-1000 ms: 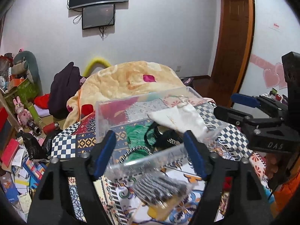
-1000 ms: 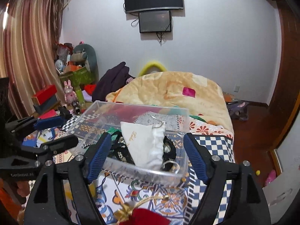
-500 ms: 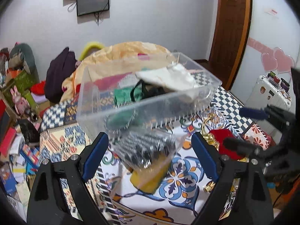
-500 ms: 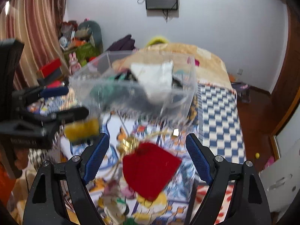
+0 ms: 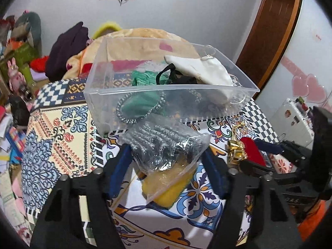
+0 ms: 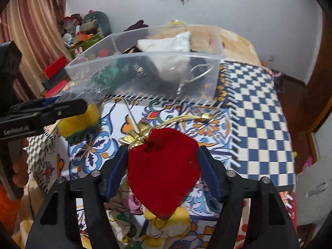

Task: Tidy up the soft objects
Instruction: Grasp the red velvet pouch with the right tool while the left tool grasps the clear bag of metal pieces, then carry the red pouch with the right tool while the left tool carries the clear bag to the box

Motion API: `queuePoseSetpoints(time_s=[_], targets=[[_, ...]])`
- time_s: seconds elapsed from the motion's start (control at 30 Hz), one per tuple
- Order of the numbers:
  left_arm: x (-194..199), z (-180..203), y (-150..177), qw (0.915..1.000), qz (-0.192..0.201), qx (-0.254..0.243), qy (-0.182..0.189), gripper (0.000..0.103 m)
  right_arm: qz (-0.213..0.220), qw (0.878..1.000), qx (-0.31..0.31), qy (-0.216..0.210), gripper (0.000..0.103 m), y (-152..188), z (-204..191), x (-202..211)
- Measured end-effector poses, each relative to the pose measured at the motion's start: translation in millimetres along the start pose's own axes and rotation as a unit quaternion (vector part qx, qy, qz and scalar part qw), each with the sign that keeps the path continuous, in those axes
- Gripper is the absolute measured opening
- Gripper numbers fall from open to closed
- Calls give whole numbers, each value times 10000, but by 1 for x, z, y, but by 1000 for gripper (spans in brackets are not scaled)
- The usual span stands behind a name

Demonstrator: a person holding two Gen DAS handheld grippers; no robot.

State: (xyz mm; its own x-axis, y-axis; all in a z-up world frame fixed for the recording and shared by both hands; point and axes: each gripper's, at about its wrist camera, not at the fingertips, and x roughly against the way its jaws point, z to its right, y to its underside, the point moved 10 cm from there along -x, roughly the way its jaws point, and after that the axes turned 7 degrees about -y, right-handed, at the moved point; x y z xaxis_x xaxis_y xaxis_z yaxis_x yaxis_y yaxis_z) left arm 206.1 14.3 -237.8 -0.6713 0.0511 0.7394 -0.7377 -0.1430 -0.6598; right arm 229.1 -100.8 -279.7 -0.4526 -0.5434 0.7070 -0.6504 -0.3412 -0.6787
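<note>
The left gripper (image 5: pixel 167 157) stood closed around a clear plastic bag (image 5: pixel 166 145) of grey scouring pads with a yellow sponge (image 5: pixel 166 188) in its lower end; both blue pads pressed into the bag's sides. The bag hung just above the patterned tablecloth (image 5: pixel 62 145), its top touching or nearly touching the front wall of the clear plastic bin (image 5: pixel 172 89) at twelve o'clock from the fingers. I could not tell whether it actually rested against the wall.

Inside the bin lay a green cloth (image 5: pixel 145 78) toward the left, a black strap (image 5: pixel 176 76) in the middle, and a white drawstring pouch (image 5: pixel 203 70) leaning up against the right side, its top poking over the rim. A grey braided cord (image 5: pixel 132 112) showed through the front wall.

The right gripper (image 6: pixel 162 161) was clenched on a red velvet pouch (image 6: pixel 164 170), gripped at both flanks, with the pouch's pointed bottom hanging below the fingers. Its gold cord (image 6: pixel 178 120) and bunched gold neck ran off toward eleven and one o'clock over the cloth. From this side the bin (image 6: pixel 145 78) sat at twelve o'clock, well beyond the pouch, and the left gripper (image 6: pixel 62 108) with the yellow sponge (image 6: pixel 78 122) was at nine o'clock.

From the left wrist view the red pouch (image 5: pixel 251 151) and the right gripper (image 5: pixel 269 161) lay at three o'clock, near the bagged pads but apart from them.
</note>
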Motion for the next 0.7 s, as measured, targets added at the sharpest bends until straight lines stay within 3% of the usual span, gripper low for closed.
queuePoseSetpoints(time_s=[0.2,0.37,0.7], targets=[[7,0,-3,9999,110,35,31,48,1,9999,162,44,33,0,-6,-1],[21,0,-7,9995,300,-53,-52,41,89,9997,211,32,28,-2,-9,5],[72,3,-27,9955,912,-220,-131,41,687,9969,388,63,27,-32,-18,41]])
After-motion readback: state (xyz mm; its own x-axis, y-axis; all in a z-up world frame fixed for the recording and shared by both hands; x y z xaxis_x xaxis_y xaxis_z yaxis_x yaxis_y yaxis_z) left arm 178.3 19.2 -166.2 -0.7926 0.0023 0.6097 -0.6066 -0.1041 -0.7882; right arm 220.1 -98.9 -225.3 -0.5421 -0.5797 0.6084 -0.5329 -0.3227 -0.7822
